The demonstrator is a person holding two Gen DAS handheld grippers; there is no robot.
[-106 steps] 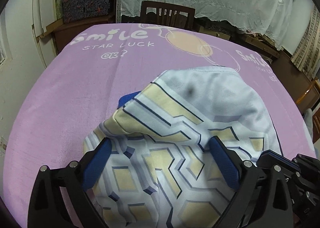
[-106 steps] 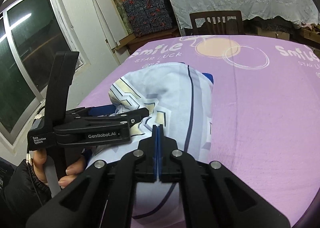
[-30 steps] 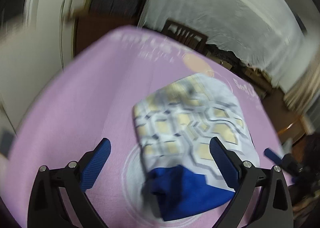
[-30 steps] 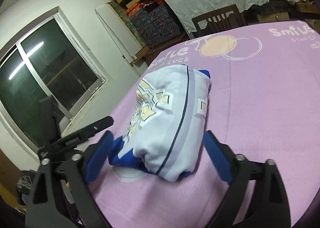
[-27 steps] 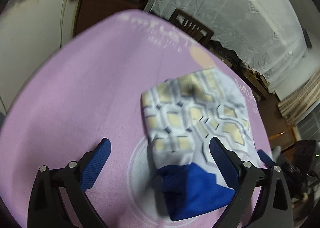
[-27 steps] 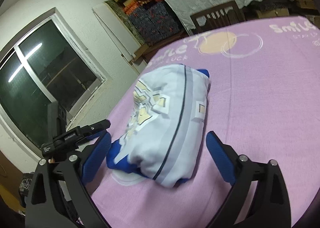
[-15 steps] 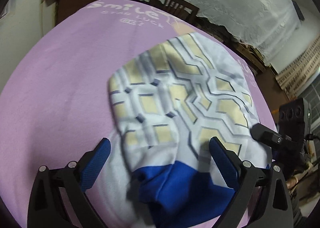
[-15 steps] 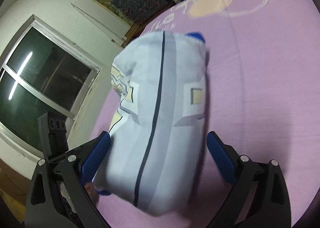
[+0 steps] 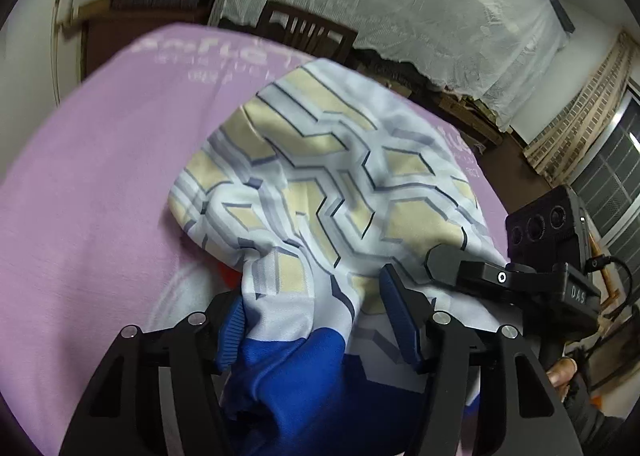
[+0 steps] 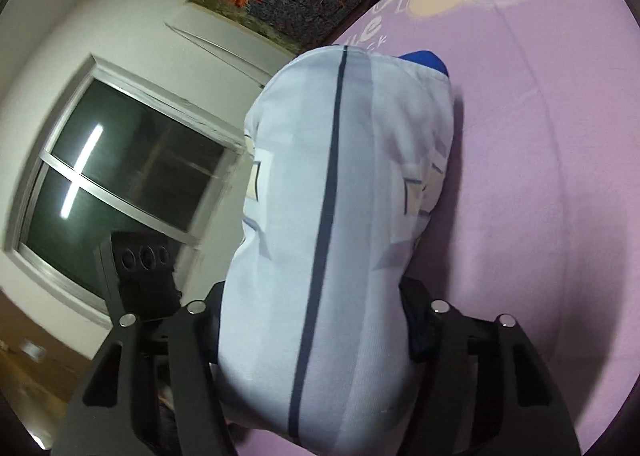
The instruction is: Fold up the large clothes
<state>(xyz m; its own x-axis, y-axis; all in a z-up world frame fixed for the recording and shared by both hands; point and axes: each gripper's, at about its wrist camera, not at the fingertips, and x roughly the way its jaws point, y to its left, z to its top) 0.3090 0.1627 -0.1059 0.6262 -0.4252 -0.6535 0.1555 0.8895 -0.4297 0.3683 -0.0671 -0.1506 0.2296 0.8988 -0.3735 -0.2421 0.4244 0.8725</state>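
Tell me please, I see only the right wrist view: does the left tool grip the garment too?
Observer: Yes. The left tool has just been closing, and its pads pinch a bunch of the garment.
Operator: Which part is pinched?
Observer: The near end, where blue fabric hangs out below the pads.
Operator: Is the top plain, like my side?
Observer: No, the top bears yellow hexagons with dark outlines.

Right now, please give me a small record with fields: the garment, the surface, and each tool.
garment: folded bundle, white with beige and grey pattern, blue part at near end
surface: purple cloth with white print
left tool: jaws just closing, bundle between the pads
right tool: jaws just closing, squeezing the bundle's near end
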